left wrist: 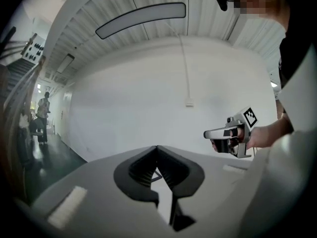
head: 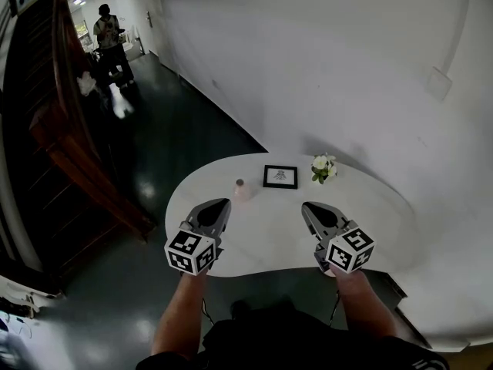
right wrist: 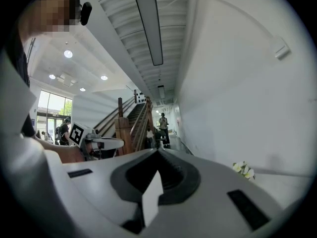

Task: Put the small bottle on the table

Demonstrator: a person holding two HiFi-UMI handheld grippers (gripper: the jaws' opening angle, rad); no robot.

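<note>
A small pale pink bottle stands upright on the white table, towards its far left. My left gripper hovers just short of it, a little to its left, jaws shut and empty. In the left gripper view the left gripper points up at the wall with its tips together, and the bottle is out of sight. My right gripper hangs over the table's middle right. Its jaws meet with nothing between them. Each gripper shows in the other's view: the right gripper, the left gripper.
A small black picture frame and a bunch of white flowers stand at the table's far edge against the white wall. A wooden staircase runs down the left. A person stands far down the dark-floored hallway.
</note>
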